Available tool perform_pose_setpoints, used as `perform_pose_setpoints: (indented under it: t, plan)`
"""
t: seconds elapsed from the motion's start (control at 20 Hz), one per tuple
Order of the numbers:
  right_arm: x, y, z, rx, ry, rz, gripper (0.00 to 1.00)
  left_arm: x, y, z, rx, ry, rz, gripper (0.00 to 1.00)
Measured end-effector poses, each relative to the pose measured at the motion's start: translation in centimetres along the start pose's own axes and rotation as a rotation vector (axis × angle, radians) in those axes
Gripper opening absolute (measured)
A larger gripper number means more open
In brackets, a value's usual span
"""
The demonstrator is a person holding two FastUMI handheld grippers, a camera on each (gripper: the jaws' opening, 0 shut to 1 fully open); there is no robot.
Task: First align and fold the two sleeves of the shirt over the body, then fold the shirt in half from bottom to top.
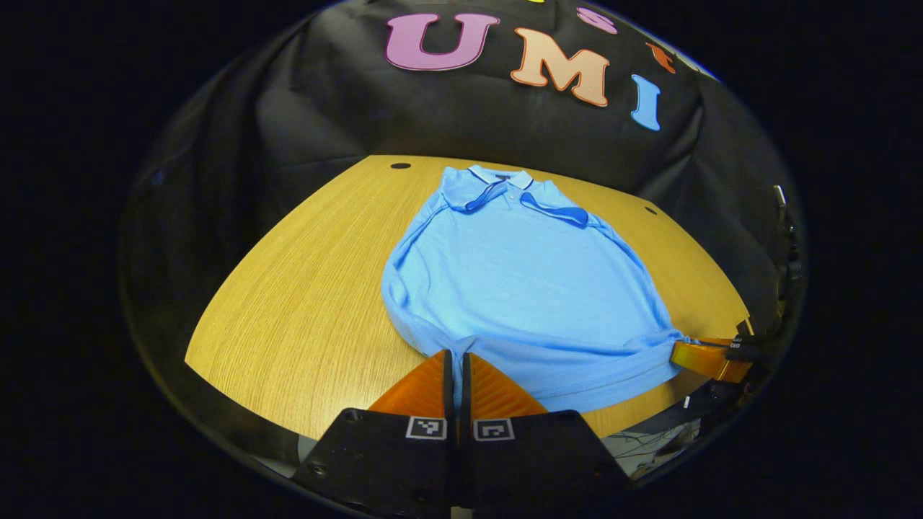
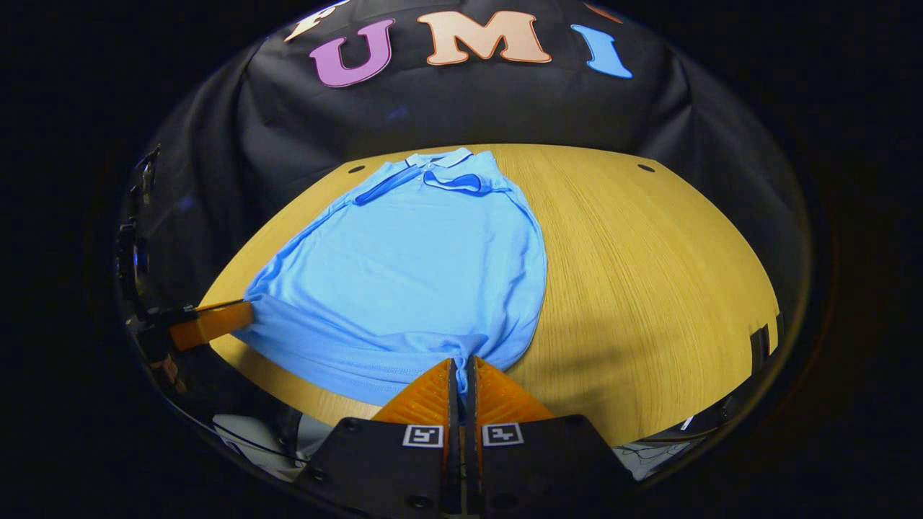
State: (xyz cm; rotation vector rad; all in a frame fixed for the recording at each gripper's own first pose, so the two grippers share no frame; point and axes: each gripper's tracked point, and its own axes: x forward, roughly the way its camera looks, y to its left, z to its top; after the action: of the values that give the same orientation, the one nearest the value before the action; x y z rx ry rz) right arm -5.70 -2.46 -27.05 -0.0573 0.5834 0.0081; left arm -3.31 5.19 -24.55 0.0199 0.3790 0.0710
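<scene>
A light blue polo shirt (image 1: 519,281) lies on the wooden table (image 1: 303,303), collar at the far end, both short sleeves folded in over the chest. My left gripper (image 1: 457,355) is shut on the shirt's bottom hem at one corner. In the right gripper view the shirt (image 2: 411,267) spreads to the left, and my right gripper (image 2: 461,360) is shut on the hem's other corner. Each view also catches the other gripper pinching the hem far off: the right gripper (image 1: 685,346) at the right edge, the left gripper (image 2: 241,310) at the left edge.
The table (image 2: 649,288) has bare wood on both sides of the shirt. Small dark holes (image 1: 399,166) (image 2: 645,168) sit near its far edge. Black cloth hangs behind the table. The near table edge lies just under both grippers.
</scene>
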Motion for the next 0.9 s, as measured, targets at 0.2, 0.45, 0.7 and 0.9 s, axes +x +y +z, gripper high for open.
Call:
perform_pose_setpoints:
  t: [0.2,0.45,0.7,0.9]
  plan:
    - [0.9,0.2,4.6,0.013,-0.052,-0.016,0.04,1.3,-0.3,4.1,-0.002,-0.035,-0.035,0.00]
    - [4.2,0.0,11.7,0.039,-0.124,-0.056,0.06,5.4,0.4,9.8,-0.024,-0.066,-0.073,0.00]
    - [9.4,0.2,18.0,0.049,-0.159,-0.092,0.05,10.6,1.4,15.6,0.003,-0.088,-0.097,0.00]
    - [14.6,-0.6,22.6,0.040,-0.183,-0.127,0.05,15.2,1.9,20.6,-0.003,-0.124,-0.116,0.00]
